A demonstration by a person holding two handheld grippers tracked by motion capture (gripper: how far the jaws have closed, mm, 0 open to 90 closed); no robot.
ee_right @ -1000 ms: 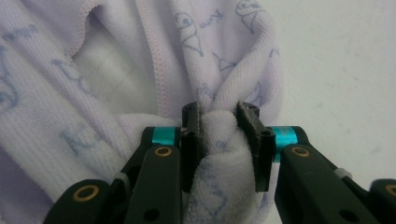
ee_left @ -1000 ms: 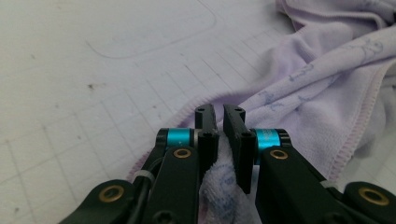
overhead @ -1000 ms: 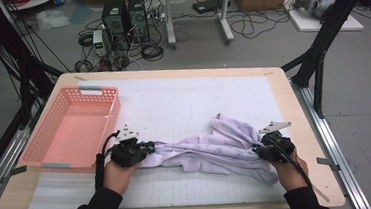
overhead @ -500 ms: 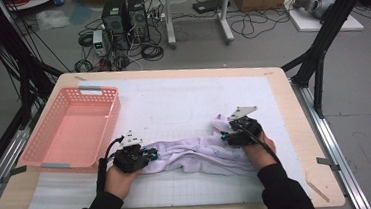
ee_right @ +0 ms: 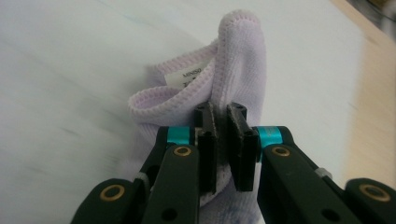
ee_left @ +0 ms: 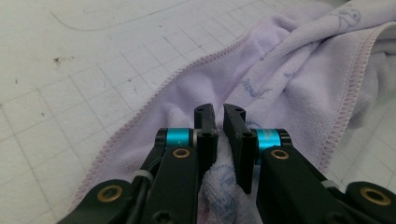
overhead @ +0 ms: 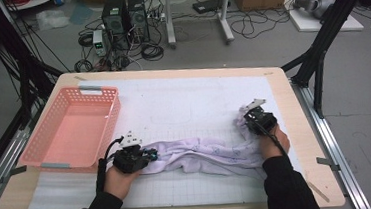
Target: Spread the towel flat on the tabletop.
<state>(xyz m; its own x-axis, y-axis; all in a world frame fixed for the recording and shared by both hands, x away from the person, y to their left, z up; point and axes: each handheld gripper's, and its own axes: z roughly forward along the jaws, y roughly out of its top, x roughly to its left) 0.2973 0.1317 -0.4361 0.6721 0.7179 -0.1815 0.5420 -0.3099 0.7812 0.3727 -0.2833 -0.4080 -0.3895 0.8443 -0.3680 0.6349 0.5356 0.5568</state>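
Lying bunched in a long rope across near half of the table (overhead: 181, 74), the lilac towel (overhead: 202, 153) runs from approx 8 o'clock to 4 o'clock of the table centre, on the white grid mat (overhead: 173, 105). L gripper (overhead: 150, 155) at the towel's 9 o'clock end, jaws nearly together and clamped on a fold of cloth; in the left gripper view (ee_left: 219, 126) terry fabric is squeezed between the black pads, stitched hem of the towel (ee_left: 280, 84) running off toward 1 o'clock. R gripper (overhead: 247, 117) at the 3 o'clock end; its jaws have just been closing, now pinching a towel corner w/ cloth between the pads. Right gripper view (ee_right: 219, 123): corner of the towel (ee_right: 233, 60) stands up above the jaws at 12 o'clock, white care label (ee_right: 189, 77) at approx 11 o'clock, hem curling round. Background blurred there. Pink basket (overhead: 92, 92) sits at table's 9 o'clock, just beside the L gripper, apart from the towel.
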